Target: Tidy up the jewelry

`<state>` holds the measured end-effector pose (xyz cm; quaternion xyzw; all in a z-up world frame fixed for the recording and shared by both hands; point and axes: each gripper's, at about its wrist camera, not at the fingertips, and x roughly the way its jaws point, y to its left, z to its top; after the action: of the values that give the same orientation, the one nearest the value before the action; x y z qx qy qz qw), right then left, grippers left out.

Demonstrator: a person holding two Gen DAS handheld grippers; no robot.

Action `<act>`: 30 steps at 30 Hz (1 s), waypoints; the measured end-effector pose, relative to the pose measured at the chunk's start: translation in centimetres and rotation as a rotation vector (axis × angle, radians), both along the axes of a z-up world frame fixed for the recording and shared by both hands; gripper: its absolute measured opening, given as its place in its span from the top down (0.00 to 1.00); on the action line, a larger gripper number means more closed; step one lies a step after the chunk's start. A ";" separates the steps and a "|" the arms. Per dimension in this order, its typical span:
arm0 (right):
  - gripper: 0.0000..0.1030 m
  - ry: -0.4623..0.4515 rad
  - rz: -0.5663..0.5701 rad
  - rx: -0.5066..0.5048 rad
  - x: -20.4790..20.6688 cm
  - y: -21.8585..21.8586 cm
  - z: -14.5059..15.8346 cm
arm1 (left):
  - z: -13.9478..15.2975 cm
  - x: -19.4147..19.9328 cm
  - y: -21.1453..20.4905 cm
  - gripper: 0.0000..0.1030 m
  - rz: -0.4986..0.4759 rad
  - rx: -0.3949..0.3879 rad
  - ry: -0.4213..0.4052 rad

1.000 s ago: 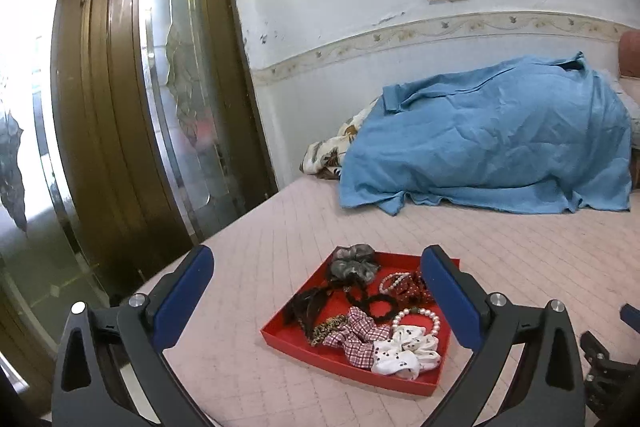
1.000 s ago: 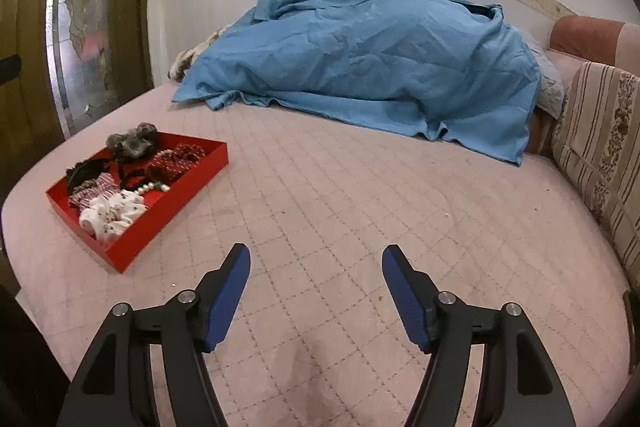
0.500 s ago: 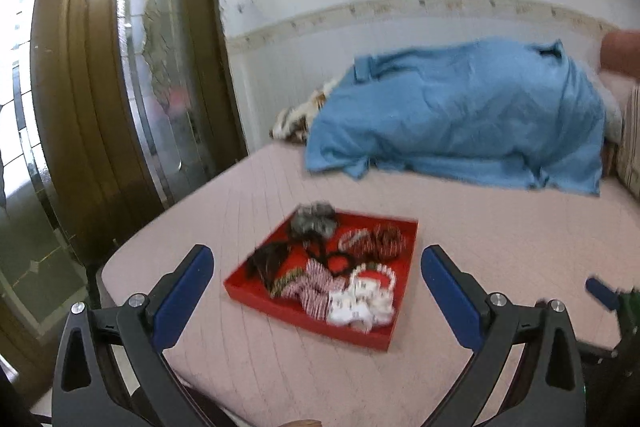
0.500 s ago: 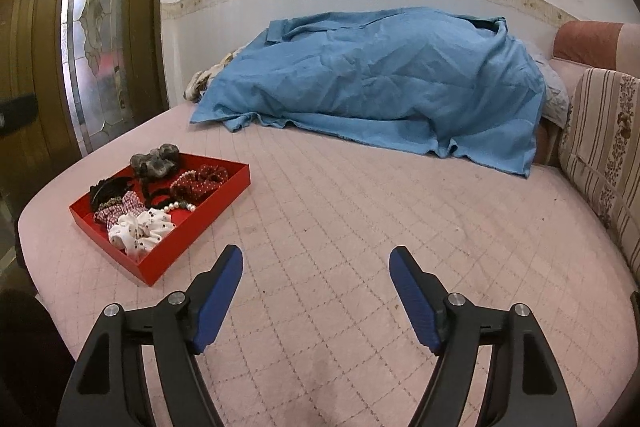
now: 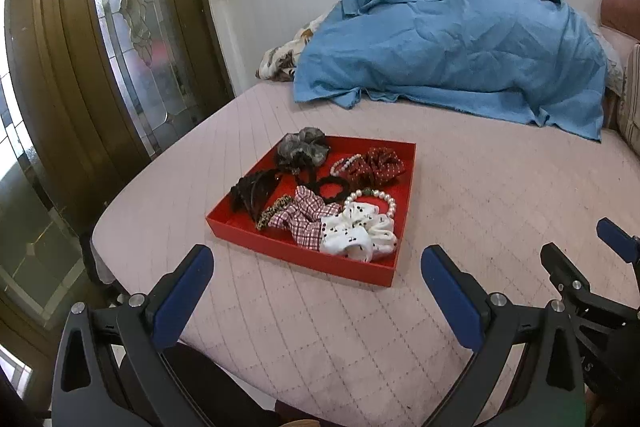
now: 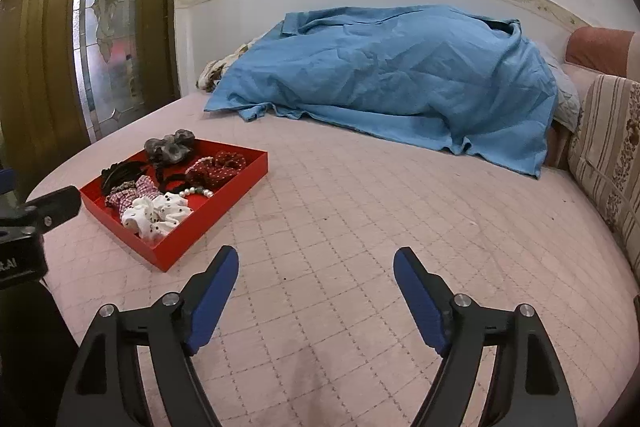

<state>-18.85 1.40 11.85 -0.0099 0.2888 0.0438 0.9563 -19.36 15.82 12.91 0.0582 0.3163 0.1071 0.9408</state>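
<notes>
Only right view shows striped cushion [image 6: 608, 147].

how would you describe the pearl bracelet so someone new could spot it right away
On the pink quilted bed sits a shallow red tray full of hair scrunchies. The pearl bracelet lies near the tray's right wall, partly under the white black-dotted scrunchie. It is a ring of white beads with one green bead, not fabric.
</notes>
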 end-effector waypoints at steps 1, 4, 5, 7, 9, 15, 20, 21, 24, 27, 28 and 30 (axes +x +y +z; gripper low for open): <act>0.19 0.001 0.003 0.000 -0.1 0.1 0.0 | -0.1 0.0 0.0 0.00 0.000 -0.007 0.006; 0.19 0.002 0.009 -0.005 -0.2 0.4 -0.1 | -0.2 0.2 0.3 0.00 -0.008 -0.024 0.029; 0.19 0.001 0.009 -0.007 -0.3 0.5 -0.1 | -0.4 0.3 0.3 0.00 -0.009 -0.030 0.038; 0.18 -0.001 0.011 -0.012 -0.4 0.7 -0.1 | -0.6 0.3 0.4 0.00 -0.011 -0.041 0.051; 0.18 -0.003 0.010 -0.016 -0.4 0.8 -0.1 | -0.7 0.4 0.4 0.00 -0.012 -0.047 0.061; 0.17 0.004 0.000 -0.011 -0.4 0.6 -0.3 | -1.0 0.4 0.5 0.00 -0.015 -0.063 0.081; 0.17 0.012 -0.002 -0.011 -0.3 0.5 -0.5 | -1.4 0.5 0.8 0.00 -0.018 -0.085 0.102; 0.17 0.012 -0.002 -0.013 -0.3 0.6 -0.5 | -1.5 0.6 0.8 0.00 -0.018 -0.090 0.107; 0.17 0.013 0.002 -0.020 -0.4 0.8 -0.5 | -1.8 0.7 0.9 0.00 -0.020 -0.098 0.117; 0.17 0.012 0.005 -0.024 -0.5 0.9 -0.6 | -1.9 0.7 1.0 0.00 -0.021 -0.101 0.118; 0.17 0.013 0.006 -0.025 -0.5 0.8 -0.6 | -1.9 0.7 1.0 0.00 -0.022 -0.103 0.118; 0.17 0.013 0.005 -0.024 -0.4 0.8 -0.6 | -1.9 0.8 1.0 0.00 -0.026 -0.104 0.119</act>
<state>-19.29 2.20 11.22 -0.0218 0.2953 0.0430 0.9542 -18.58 16.80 10.98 0.0195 0.3762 0.0748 0.9233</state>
